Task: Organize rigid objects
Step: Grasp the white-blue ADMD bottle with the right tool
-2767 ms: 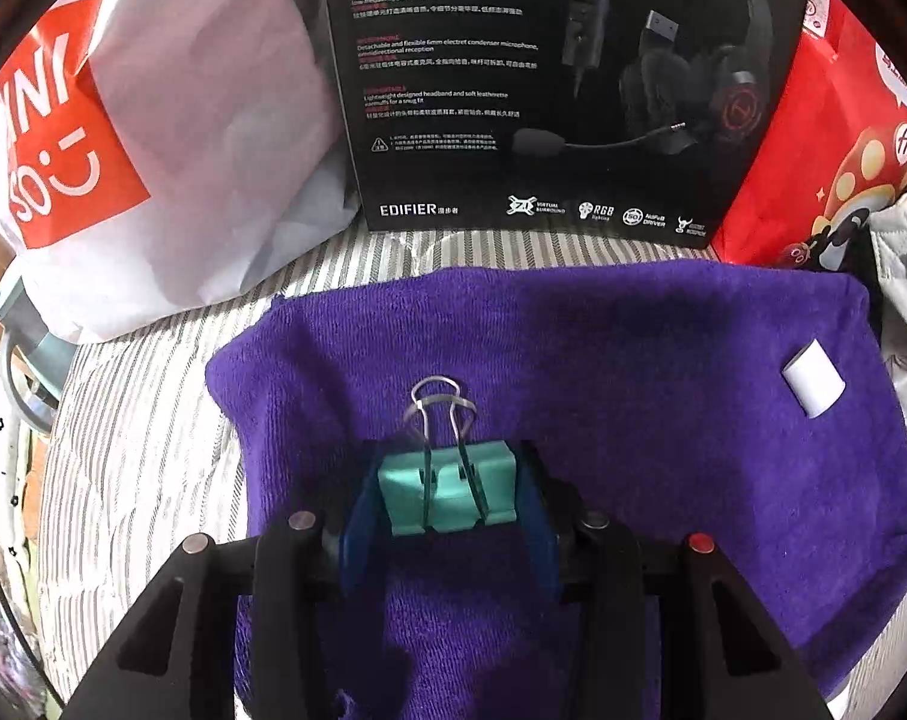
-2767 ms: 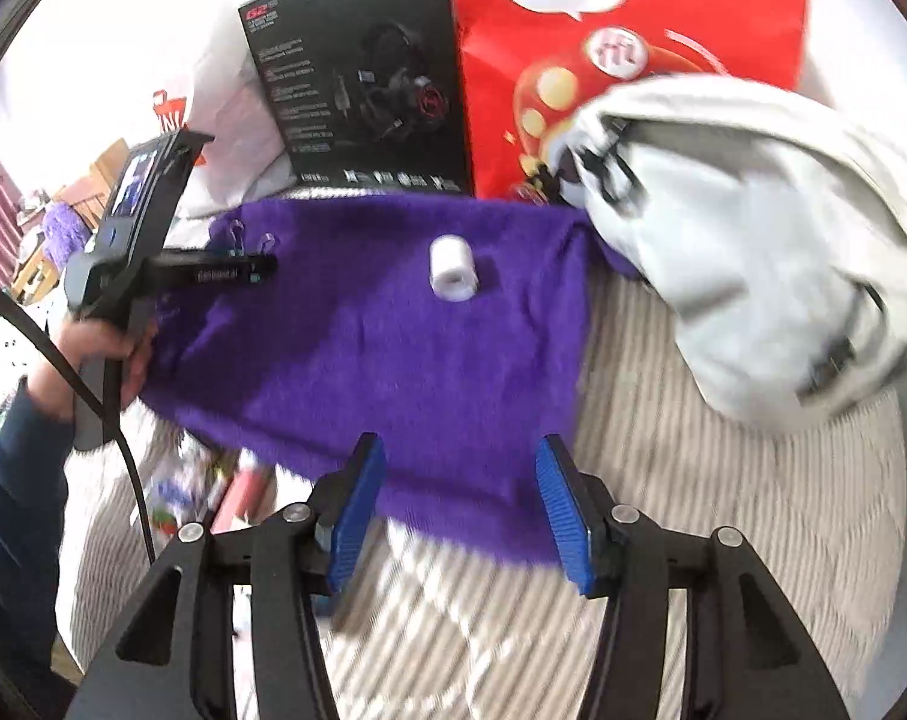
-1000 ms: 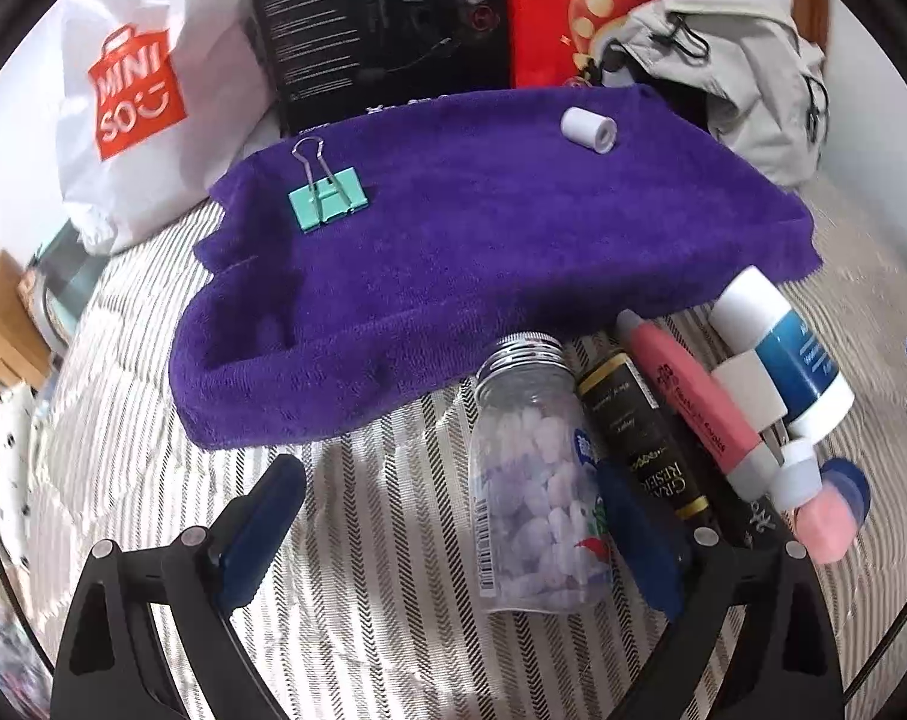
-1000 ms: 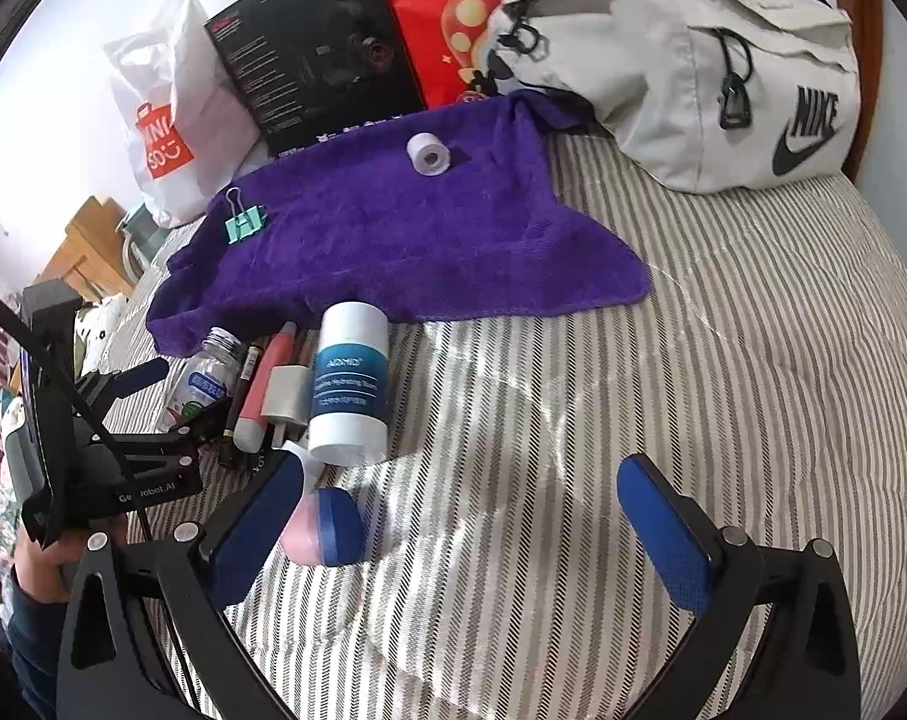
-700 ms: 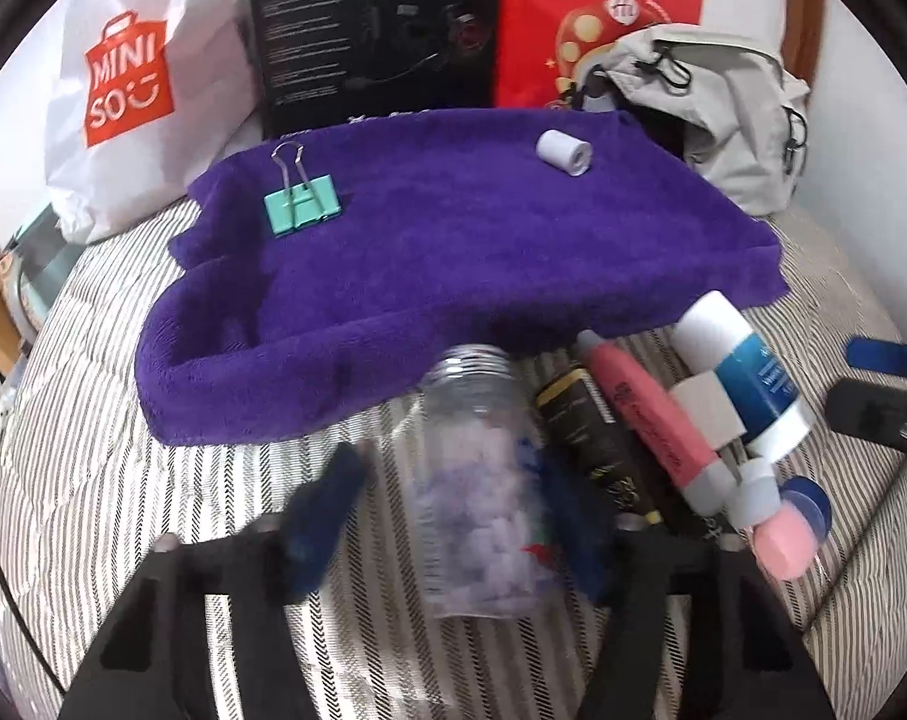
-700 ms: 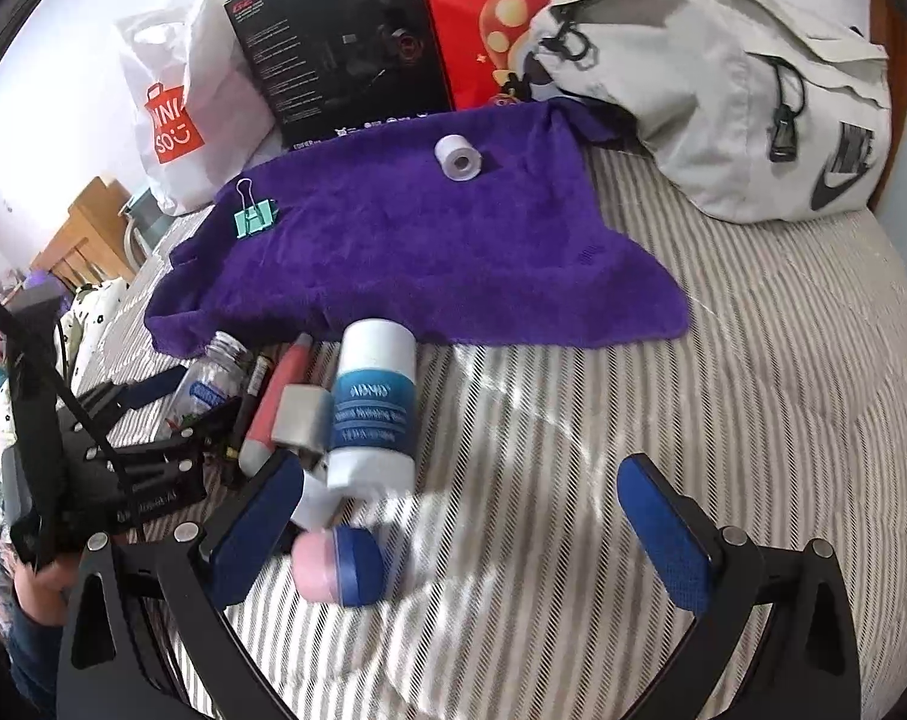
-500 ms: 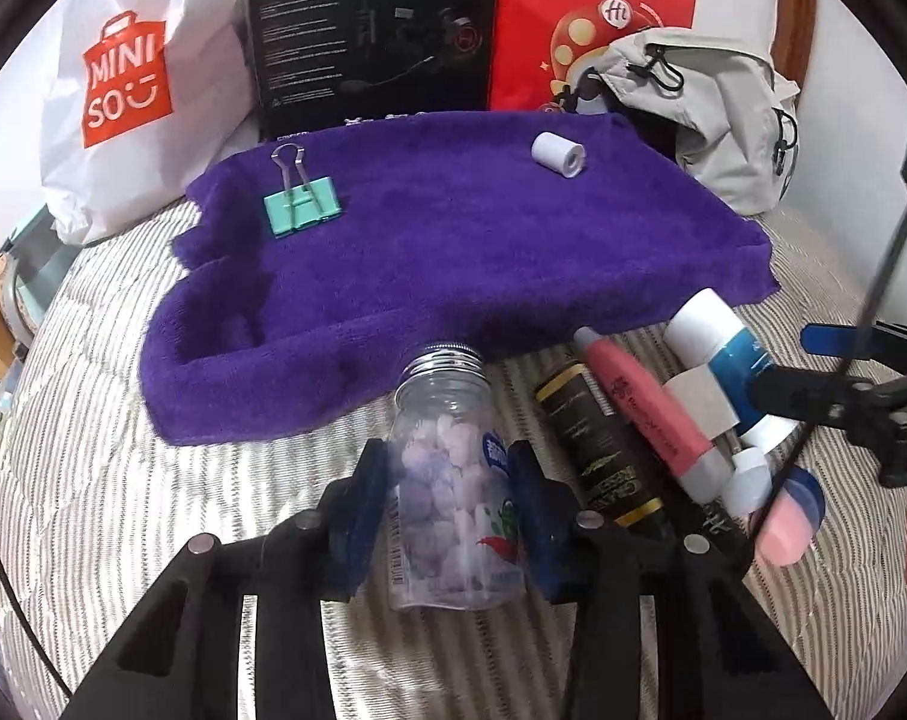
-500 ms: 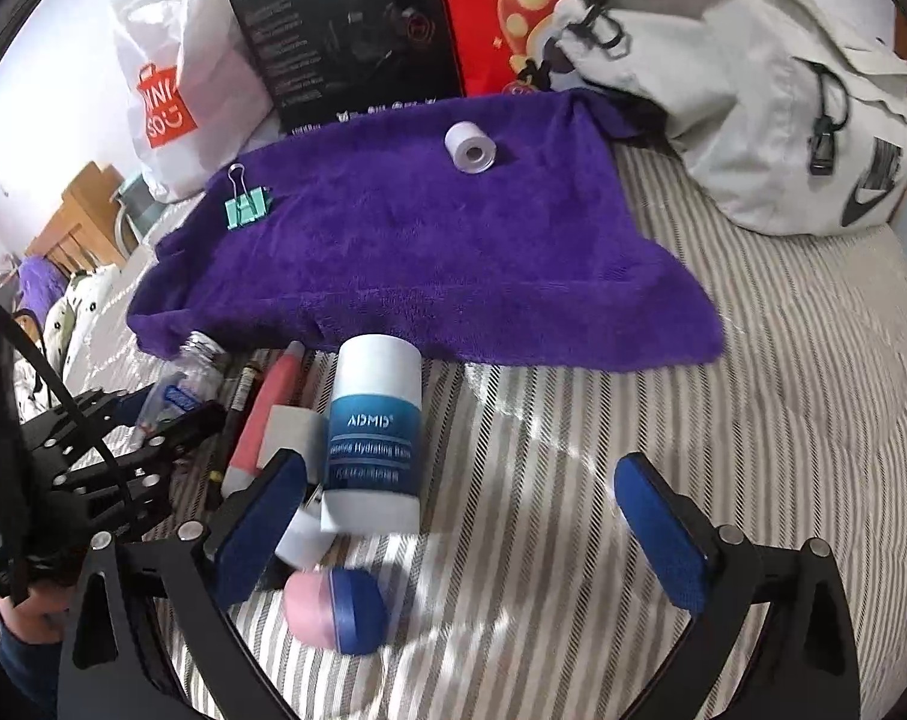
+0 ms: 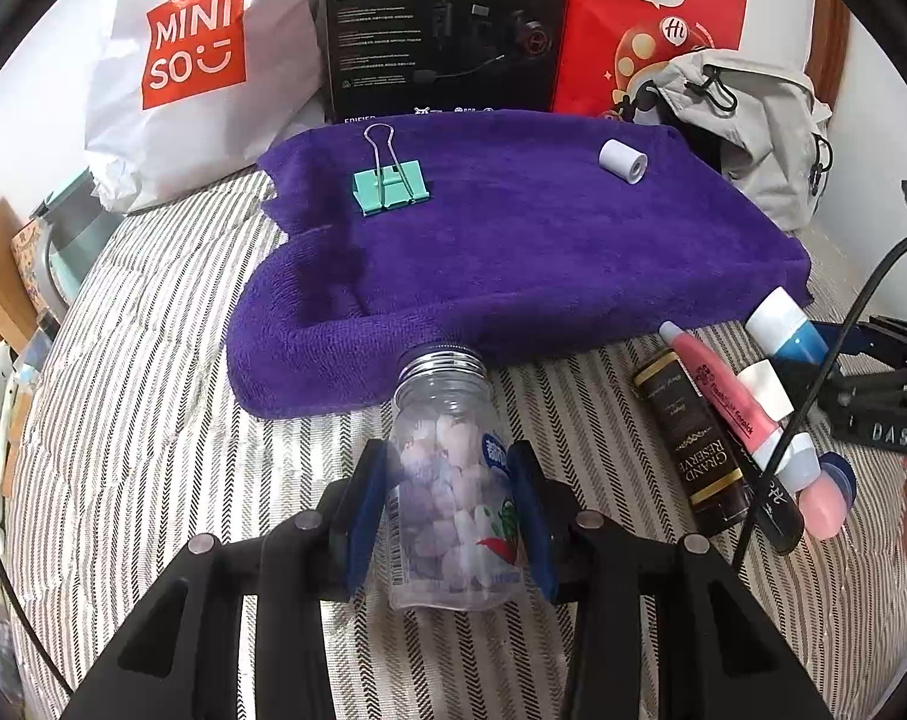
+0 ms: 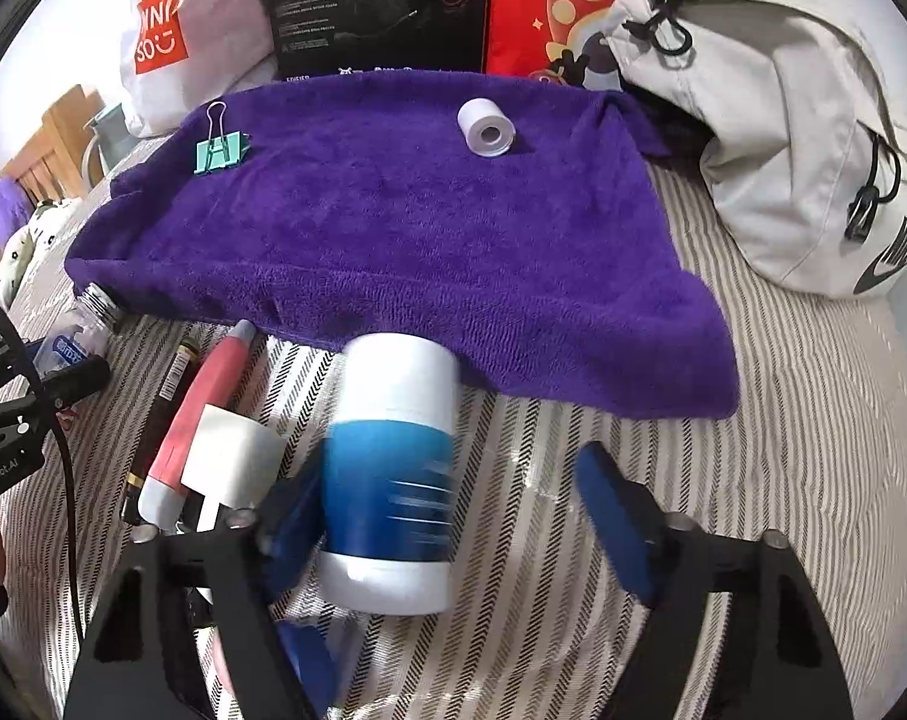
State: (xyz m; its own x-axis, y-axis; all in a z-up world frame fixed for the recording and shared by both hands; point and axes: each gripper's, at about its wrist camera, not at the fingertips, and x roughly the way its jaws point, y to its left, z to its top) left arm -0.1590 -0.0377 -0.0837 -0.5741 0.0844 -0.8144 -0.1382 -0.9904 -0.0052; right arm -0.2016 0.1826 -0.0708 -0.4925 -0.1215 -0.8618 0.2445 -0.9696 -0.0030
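Note:
My left gripper (image 9: 450,510) is shut on a clear candy jar (image 9: 450,480) that lies on the striped bedding just in front of the purple towel (image 9: 513,252). A teal binder clip (image 9: 390,186) and a small white roll (image 9: 623,160) lie on the towel. My right gripper (image 10: 453,516) is open, its jaws on either side of a white and blue bottle (image 10: 390,468) that lies on the bedding. The left pad is near the bottle; the right pad stands clear of it.
A pink tube (image 9: 723,396), a dark tube (image 9: 693,444) and a pink and blue item (image 9: 825,492) lie between the jar and bottle. A Miniso bag (image 9: 189,60), black box (image 9: 447,30), red bag (image 9: 651,30) and grey backpack (image 10: 783,120) stand behind the towel.
My left gripper left the binder clip on the towel, drew back and closed on the candy jar. My right gripper moved forward until the white and blue bottle sits between its jaws.

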